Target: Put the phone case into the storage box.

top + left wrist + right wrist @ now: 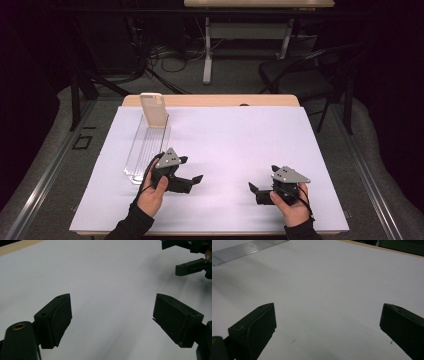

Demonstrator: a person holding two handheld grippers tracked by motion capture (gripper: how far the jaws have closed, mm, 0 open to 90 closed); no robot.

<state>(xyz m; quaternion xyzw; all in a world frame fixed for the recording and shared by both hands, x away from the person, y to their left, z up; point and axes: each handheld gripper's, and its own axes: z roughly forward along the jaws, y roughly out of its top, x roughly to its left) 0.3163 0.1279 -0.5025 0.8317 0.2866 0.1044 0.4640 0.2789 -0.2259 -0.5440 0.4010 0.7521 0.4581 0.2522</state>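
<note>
Phone case, beige and standing on end, leans in the far end of a clear ribbed tray at about ten o'clock on the white mat, well apart from both grippers. The left gripper rests low at roughly seven o'clock, just beside the tray's near end, its jaws spread wide and pointing toward the right gripper, which sits at about five o'clock with its jaws likewise wide apart and holding nothing. In the left gripper view the two pads frame bare mat, with the other gripper's jaw tips at the upper right; in the right gripper view the tray's ribbed edge lies far off at the upper left. The likeliest trouble, as I judge it, is the left gripper clipping the light tray on its way to the case, sliding it or tipping the case flat. The case looks thin and smooth, so a pinch taken near its top edge could let it twist or slip out.
</note>
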